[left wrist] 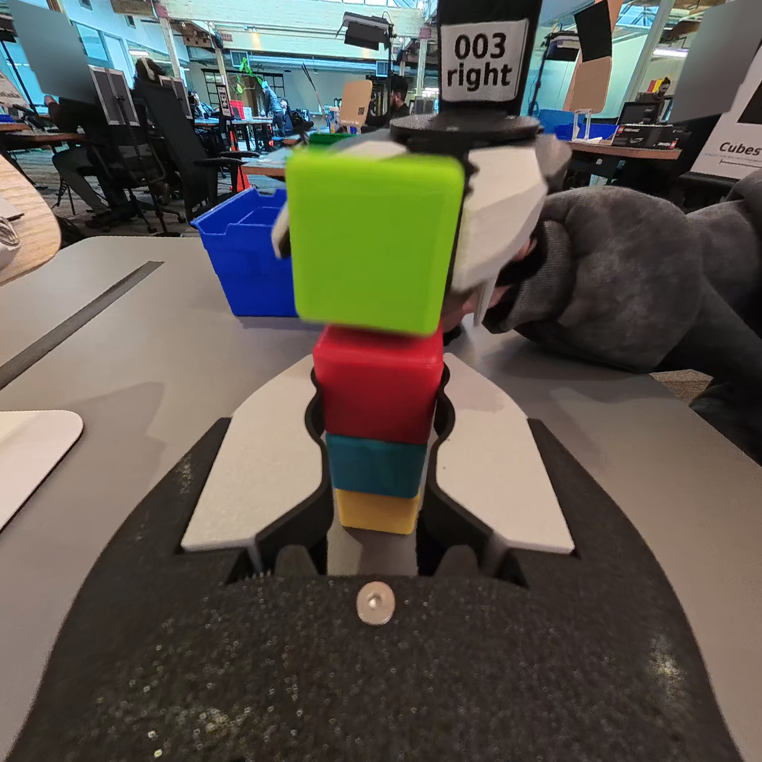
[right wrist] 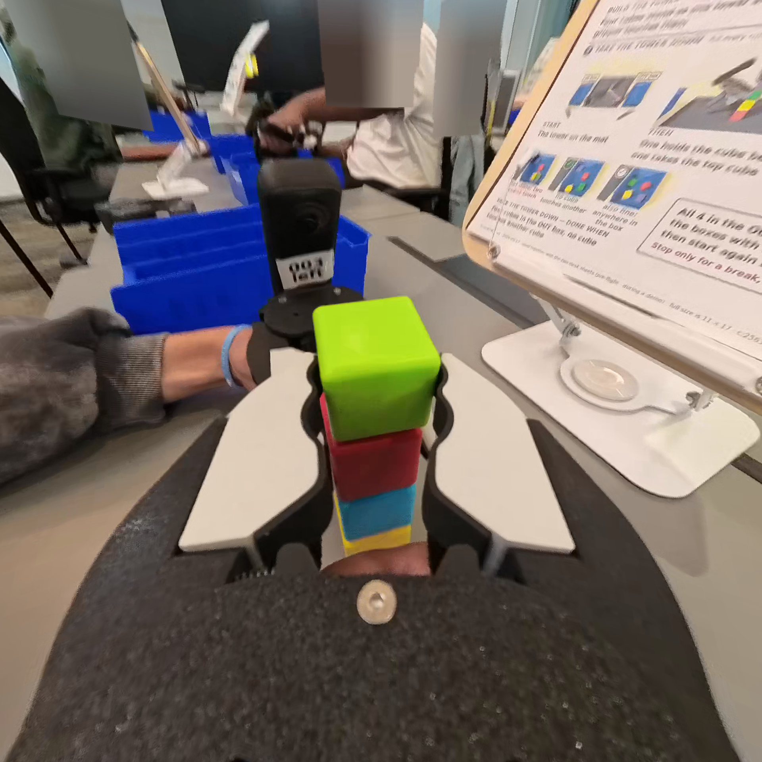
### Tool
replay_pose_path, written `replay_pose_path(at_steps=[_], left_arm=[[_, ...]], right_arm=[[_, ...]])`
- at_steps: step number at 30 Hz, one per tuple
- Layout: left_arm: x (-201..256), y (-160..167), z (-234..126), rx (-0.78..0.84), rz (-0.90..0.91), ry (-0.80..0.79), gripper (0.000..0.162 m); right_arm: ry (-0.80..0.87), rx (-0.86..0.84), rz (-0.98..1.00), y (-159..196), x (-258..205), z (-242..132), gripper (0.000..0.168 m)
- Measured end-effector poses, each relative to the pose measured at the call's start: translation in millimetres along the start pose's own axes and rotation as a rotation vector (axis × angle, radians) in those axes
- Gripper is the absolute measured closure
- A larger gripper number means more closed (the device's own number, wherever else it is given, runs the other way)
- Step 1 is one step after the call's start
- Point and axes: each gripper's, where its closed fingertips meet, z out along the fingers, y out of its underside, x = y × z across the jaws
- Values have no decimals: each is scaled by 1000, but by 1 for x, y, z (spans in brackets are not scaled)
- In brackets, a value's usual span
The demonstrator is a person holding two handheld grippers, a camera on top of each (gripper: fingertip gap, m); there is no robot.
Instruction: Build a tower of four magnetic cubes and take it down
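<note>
A tower stands on the grey table (left wrist: pixel 123 371): yellow cube (left wrist: pixel 377 513) at the bottom, then blue cube (left wrist: pixel 375 466), red cube (left wrist: pixel 377 391) and green cube (left wrist: pixel 373 243) on top. My left gripper (left wrist: pixel 377 371) is shut on the red cube. My right gripper (right wrist: pixel 377 371) is shut on the green cube (right wrist: pixel 377 367), which is slightly tilted and offset over the red cube (right wrist: pixel 375 462). I cannot tell whether these two touch. The blue cube (right wrist: pixel 379 513) and yellow cube (right wrist: pixel 377 542) show below. The grippers face each other across the tower.
A blue bin (left wrist: pixel 243 255) stands behind the tower, and it also shows in the right wrist view (right wrist: pixel 185 268). An instruction board (right wrist: pixel 639 144) on a white stand (right wrist: pixel 618 412) is at the right. A grey sleeve (left wrist: pixel 618 280) rests on the table. People sit at far desks.
</note>
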Motion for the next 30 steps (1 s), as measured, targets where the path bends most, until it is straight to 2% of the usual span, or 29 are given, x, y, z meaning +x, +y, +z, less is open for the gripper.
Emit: replay_pose_path(at_steps=[3,5,7,9,12,14,16,18,22,23,26,30], left_arm=[[1,1,1,-10,9,-1,112],[1,1,1,-9,10,-2,112],[1,1,1,-9,10,-3,112],[1,1,1,-9,10,-3,112],[1,1,1,-9,7,0,112],[1,1,2,-10,5,3,112],[2,1,2,-10,4,5,112],[2,1,2,-10,4,5,112],[3,1,3,-10,6,7,112],[3,1,3,-11,5,10,112],[4,1,4,-11,5,16,112],[5,1,4,-11,6,17,112]], right_arm=[[-23,184,105,-42,4,-19,117],[31,210,92,-70,8,-36,117],[104,196,24,-100,5,-59,117],[246,138,-49,-126,13,-90,117],[504,-3,-115,-143,51,-146,117],[668,-208,-135,-121,96,-183,117],[830,-433,-114,-78,150,-219,116],[845,-625,13,-18,187,-241,116],[831,-798,287,80,223,-257,116],[815,-829,308,95,226,-255,116],[712,-777,372,120,229,-227,116],[705,-693,407,135,243,-204,117]])
